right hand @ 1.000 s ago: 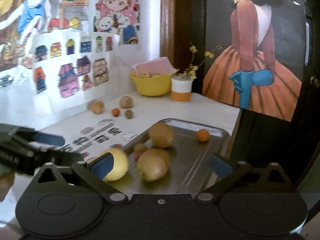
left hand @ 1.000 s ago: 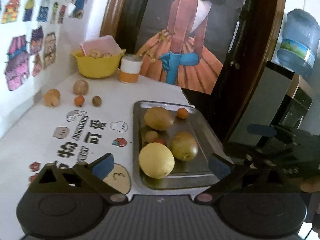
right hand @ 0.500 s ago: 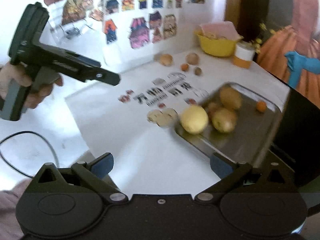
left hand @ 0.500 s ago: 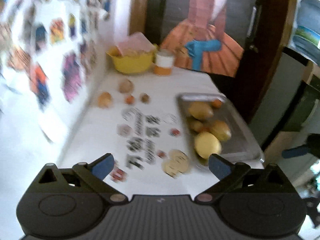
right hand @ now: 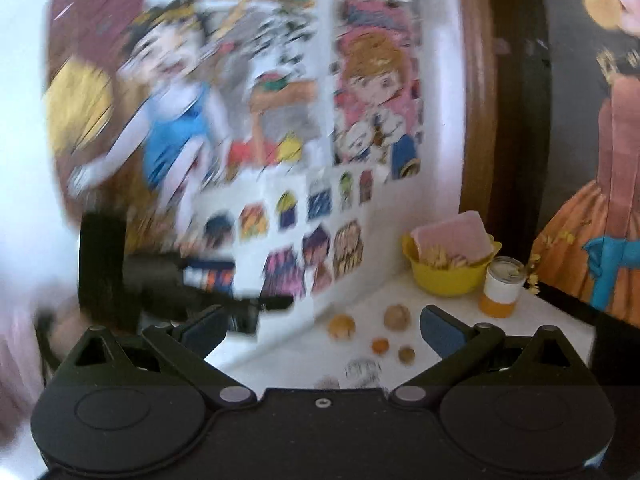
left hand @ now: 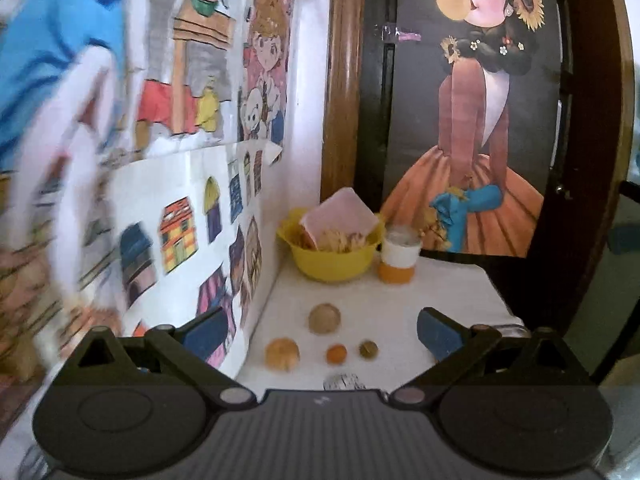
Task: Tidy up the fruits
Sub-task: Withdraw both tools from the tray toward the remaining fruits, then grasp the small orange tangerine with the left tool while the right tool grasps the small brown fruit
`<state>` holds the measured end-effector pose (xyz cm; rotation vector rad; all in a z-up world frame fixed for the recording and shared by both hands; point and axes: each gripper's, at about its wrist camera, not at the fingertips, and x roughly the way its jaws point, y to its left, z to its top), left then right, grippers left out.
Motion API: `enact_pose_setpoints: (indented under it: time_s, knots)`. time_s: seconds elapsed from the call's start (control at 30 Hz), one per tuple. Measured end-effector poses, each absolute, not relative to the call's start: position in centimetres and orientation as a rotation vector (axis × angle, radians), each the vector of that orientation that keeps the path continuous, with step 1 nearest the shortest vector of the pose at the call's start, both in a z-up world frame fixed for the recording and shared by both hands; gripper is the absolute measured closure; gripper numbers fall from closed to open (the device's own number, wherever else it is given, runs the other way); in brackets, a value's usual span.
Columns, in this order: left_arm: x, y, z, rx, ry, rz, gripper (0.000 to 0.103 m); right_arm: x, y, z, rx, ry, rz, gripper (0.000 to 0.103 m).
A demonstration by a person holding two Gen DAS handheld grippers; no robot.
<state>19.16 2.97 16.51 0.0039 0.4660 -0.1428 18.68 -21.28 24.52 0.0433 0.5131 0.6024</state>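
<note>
Swung off tray toward four loose fruits (left hand: 324, 319) at counter (left hand: 448, 280) back-left corner; left tool (left hand: 320, 330) and right tool (right hand: 320, 330) both open, empty.

Motion blur is smearing the wall drawings (right hand: 180, 120) in the right wrist view. The left gripper (right hand: 276, 302) is showing there only as a dark smear, jaws unreadable. The gripper body is hiding the table's (left hand: 452, 280) near edge.

Left tongs (left hand: 320, 334) gaping, empty; four small fruits (left hand: 324, 319) on white table (left hand: 448, 280); yellow bowl (left hand: 330, 264) behind.
</note>
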Motion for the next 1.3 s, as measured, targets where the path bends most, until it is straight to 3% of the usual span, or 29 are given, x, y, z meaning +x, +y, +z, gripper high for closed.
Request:
enact_pose_setpoints:
  time_s: [0.4,0.6,0.8,1.3]
  knots:
    - [26.8,0.3,4.9,0.135,0.504,-0.221,0.001,34.1,-21.1,10.7,-0.129,0.665,0.551,0.001]
    - [30.0,-0.9,2.4,0.217,0.525,-0.242,0.001,39.0,-20.3,5.3,-0.132,0.789,0.610,0.009]
    - [32.4,-1.5,0.6,0.235,0.565,-0.328,0.001,42.6,-19.6,2.1,-0.073,0.907,0.640,0.024]
    - [35.3,-1.8,-1.8,0.233,0.658,-0.336,0.031,45.0,-16.9,-0.5,-0.141,0.985,0.688,0.056]
